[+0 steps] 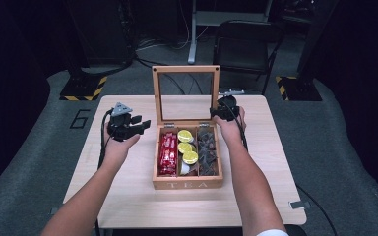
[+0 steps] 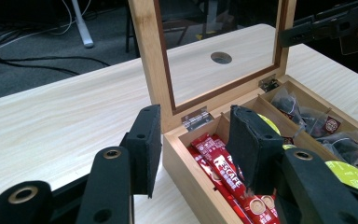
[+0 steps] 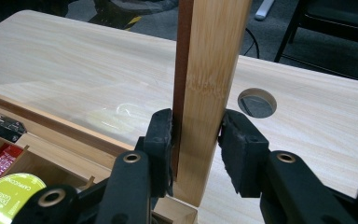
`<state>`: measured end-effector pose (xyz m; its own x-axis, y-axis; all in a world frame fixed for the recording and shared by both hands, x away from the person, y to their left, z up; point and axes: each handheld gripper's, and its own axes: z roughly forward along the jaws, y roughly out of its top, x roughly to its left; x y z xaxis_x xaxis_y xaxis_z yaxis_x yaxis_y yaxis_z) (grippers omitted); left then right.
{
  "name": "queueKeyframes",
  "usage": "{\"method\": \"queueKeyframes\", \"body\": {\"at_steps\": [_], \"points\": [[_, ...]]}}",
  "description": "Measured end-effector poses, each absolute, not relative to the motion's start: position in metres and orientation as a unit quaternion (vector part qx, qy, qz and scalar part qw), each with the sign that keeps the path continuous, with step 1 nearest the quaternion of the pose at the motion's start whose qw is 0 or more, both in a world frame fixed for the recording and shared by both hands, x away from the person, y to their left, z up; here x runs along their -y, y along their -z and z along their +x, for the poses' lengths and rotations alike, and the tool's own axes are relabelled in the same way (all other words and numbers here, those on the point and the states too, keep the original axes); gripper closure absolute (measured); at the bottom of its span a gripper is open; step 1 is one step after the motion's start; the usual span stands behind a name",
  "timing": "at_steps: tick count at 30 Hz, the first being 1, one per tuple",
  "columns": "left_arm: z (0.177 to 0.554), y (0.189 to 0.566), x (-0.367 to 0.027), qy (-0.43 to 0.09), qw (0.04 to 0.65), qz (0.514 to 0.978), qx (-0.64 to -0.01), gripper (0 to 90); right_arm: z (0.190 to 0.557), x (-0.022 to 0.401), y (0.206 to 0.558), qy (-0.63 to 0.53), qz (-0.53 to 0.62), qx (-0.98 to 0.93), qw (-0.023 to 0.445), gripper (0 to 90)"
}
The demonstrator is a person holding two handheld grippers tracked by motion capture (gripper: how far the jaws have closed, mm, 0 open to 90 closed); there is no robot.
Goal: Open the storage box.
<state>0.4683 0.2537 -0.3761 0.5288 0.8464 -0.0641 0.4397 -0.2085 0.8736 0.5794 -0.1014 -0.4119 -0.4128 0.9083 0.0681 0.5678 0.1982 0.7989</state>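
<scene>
**Holding the tea box lid upright**

Reaching in from the near edge of the pale wooden surface (image 1: pixel 128 196), two forearms flank a wooden tea box (image 1: pixel 187 184) with "TEA" on its front wall. Three compartments run front to back inside it: red sachets (image 1: pixel 168 153) on the left, yellow-green capsules (image 1: pixel 187 146) in the middle, dark tea bags (image 1: pixel 207 150) on the right.

The left gripper (image 1: pixel 142 123) hovers beside the box's back left corner. In its own view, its fingers (image 2: pixel 147 140) are spread with nothing pinched; one hangs outside the left wall, the other over the red sachets.

Farther back, the right gripper (image 1: pixel 215 112) meets the glass-paned lid (image 1: pixel 185 93), which stands upright on its hinges. In the right gripper view, its fingers (image 3: pixel 161 140) pinch the lid's right frame post low down, one pad on each face of the wood.

Beyond the lid, a round hole (image 3: pixel 257 102) opens in the surface, and a dark chair (image 1: pixel 246 44) stands on the floor behind.
</scene>
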Motion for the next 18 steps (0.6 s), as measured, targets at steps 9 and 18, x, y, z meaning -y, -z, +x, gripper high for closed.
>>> {"method": "queueKeyframes", "body": {"at_steps": [9, 18], "points": [[0.466, 0.378, -0.256, -0.219, 0.455, 0.746, -0.434, 52.3, 0.574, 0.112, 0.413, -0.395, 0.511, -0.734, 0.212, 51.5], [0.465, 0.378, -0.258, -0.221, 0.454, 0.743, -0.438, 51.8, 0.558, 0.126, 0.41, -0.401, 0.501, -0.736, 0.213, 48.2]]}}
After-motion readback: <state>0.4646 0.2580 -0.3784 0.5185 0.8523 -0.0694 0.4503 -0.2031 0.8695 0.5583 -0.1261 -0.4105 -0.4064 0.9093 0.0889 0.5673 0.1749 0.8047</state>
